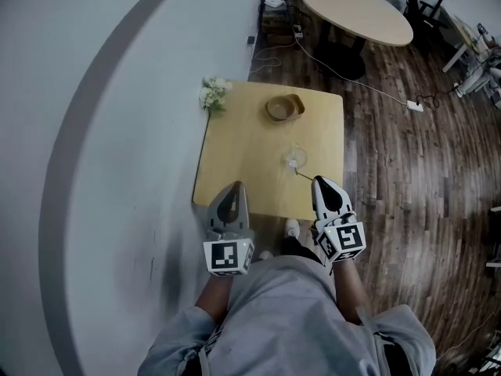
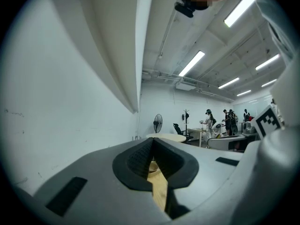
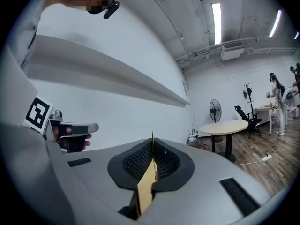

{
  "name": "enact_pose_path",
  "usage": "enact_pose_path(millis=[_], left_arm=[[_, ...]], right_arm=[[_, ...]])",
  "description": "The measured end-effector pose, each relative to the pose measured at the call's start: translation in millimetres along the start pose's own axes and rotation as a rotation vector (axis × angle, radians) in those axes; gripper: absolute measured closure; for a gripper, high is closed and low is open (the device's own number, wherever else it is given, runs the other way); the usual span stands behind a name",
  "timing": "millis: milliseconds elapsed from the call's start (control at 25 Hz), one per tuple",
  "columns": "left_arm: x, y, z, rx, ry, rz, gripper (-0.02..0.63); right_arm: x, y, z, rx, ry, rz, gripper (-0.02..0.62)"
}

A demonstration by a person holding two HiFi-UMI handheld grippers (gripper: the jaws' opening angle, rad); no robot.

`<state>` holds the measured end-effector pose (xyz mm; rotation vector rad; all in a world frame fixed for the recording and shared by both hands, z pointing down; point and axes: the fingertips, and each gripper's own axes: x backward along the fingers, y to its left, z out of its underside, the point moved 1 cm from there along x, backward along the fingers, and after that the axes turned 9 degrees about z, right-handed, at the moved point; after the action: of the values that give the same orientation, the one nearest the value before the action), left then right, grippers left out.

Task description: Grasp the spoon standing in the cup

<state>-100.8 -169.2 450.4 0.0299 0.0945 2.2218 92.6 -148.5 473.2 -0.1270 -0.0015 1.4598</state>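
A clear glass cup [image 1: 295, 160] stands on the small wooden table [image 1: 235, 147], right of its middle. A thin spoon [image 1: 304, 174] leans out of it toward me, and its handle end meets the tips of my right gripper [image 1: 318, 180]. In the right gripper view that gripper [image 3: 152, 144] is shut, and a thin sliver of the spoon handle [image 3: 152, 135] pokes up between the pads. The cup itself is hidden behind the jaws there. My left gripper [image 1: 237, 186] hovers over the table's near edge, shut [image 2: 153, 144] with nothing in it.
A wooden bowl [image 1: 284, 107] sits at the table's far side, with a small bunch of flowers [image 1: 213, 92] at the far left corner by the white wall. Beyond are a round table [image 1: 356, 10] and floor cables. People stand far off in the left gripper view.
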Motion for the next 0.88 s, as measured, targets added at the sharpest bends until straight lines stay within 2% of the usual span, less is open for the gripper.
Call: enact_pose_path(millis=[280, 440, 680, 880], left_arm=[[26, -20, 2, 0.005, 0.015, 0.054, 0.604], [30, -33, 7, 0.009, 0.018, 0.078, 0.604], [30, -55, 7, 0.008, -0.003, 0.088, 0.604], [34, -77, 4, 0.008, -0.006, 0.063, 0.604]], right_arm=[[49, 15, -31, -0.048, -0.075, 0.029, 0.594], [73, 18, -45, -0.039, -0.110, 0.029, 0.594], [90, 14, -40, -0.039, -0.115, 0.002, 0.594], [102, 3, -40, -0.057, -0.113, -0.029, 0.594]])
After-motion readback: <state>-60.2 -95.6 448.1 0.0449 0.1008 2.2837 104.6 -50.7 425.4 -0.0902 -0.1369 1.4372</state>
